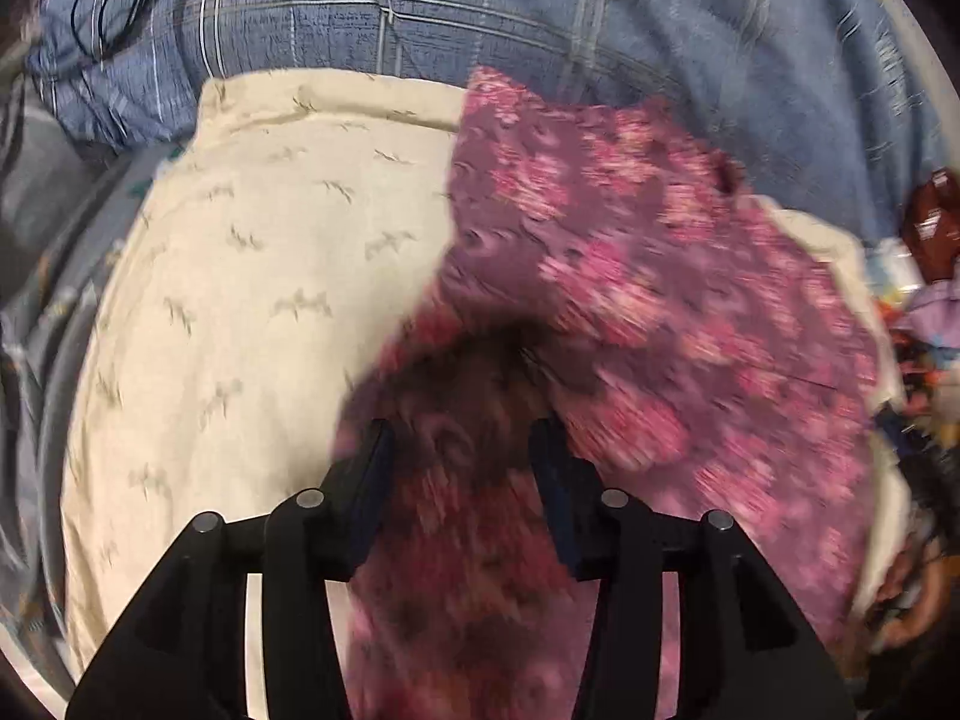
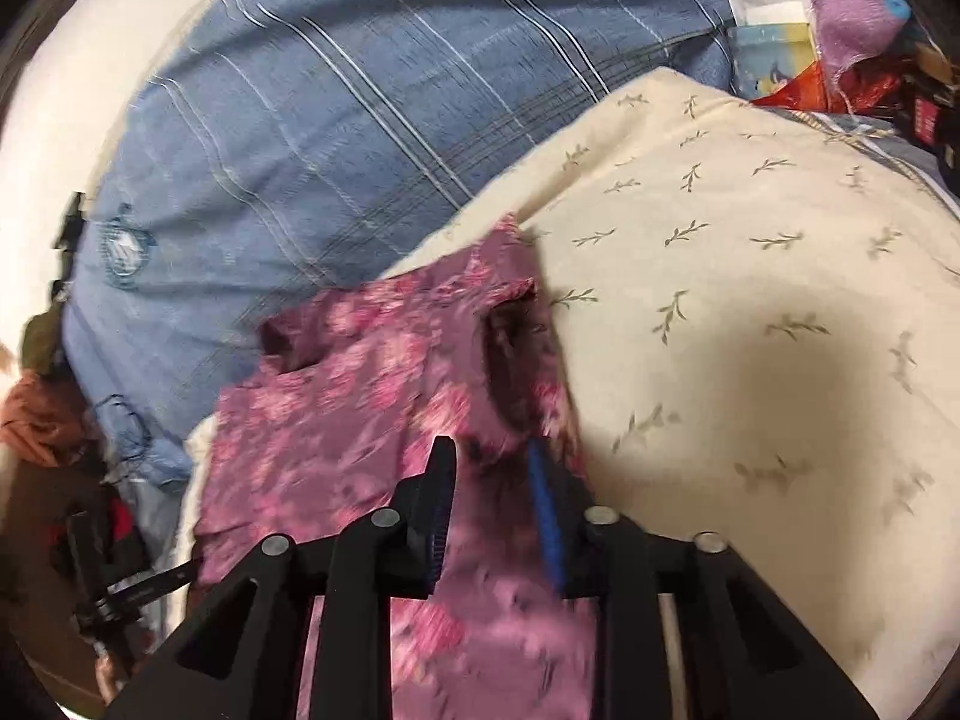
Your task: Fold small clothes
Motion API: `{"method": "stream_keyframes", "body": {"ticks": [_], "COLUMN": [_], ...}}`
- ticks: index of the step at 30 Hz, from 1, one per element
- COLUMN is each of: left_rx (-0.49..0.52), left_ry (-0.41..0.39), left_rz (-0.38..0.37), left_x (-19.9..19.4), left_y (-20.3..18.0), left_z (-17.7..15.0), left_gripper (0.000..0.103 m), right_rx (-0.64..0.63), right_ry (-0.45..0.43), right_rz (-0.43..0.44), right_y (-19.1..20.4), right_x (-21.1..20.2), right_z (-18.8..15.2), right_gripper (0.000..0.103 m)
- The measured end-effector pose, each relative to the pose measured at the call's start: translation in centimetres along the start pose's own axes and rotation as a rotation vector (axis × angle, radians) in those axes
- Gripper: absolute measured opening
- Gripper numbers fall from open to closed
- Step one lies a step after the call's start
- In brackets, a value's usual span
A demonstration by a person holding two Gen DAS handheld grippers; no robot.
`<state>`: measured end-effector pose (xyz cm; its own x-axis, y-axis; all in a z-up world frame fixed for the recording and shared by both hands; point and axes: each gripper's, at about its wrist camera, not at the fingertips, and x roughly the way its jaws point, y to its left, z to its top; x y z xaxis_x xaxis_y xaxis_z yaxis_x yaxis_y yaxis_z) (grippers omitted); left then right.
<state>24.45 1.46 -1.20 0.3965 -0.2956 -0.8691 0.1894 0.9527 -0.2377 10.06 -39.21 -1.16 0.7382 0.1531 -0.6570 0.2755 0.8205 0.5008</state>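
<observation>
Small purple garment with pink floral print (image 1: 630, 276) lies rumpled on a cream cloth with a sprig pattern (image 1: 252, 276), which covers the work surface. Behind both, a blue plaid bedcover (image 1: 480, 6); a black cable loop (image 1: 114, 6) rests on it at upper left of the left wrist view. Left gripper (image 1: 462, 450) points down over the garment's near edge, fingers apart, floral fabric filling the gap between them; blur makes it impossible to tell whether the pads touch the cloth. Right gripper (image 2: 492, 468) sits over the other end of the garment (image 2: 372, 372), fingers apart by a narrower gap, one blue pad (image 2: 549, 516) visible, fabric lying between and under the fingers, no clear pinch seen. In the right wrist view the garment lies along the cream cloth's (image 2: 750, 276) left edge, partly folded, a dark opening showing near its upper part. Cluttered items (image 2: 840, 30) sit at the far corner, too blurred to identify.
</observation>
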Motion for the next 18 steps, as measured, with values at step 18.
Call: {"method": "stream_keyframes", "body": {"ticks": [18], "left_rx": [0.018], "left_ry": [0.232], "left_rz": [-0.199], "left_x": [-5.6], "left_y": [4.8], "left_z": [-18.5], "left_gripper": [0.068], "right_rx": [-0.198], "right_ry": [0.334], "right_rz": [0.113], "right_y": [-4.3], "right_x": [-8.8], "right_z": [-16.0], "right_gripper": [0.046]}}
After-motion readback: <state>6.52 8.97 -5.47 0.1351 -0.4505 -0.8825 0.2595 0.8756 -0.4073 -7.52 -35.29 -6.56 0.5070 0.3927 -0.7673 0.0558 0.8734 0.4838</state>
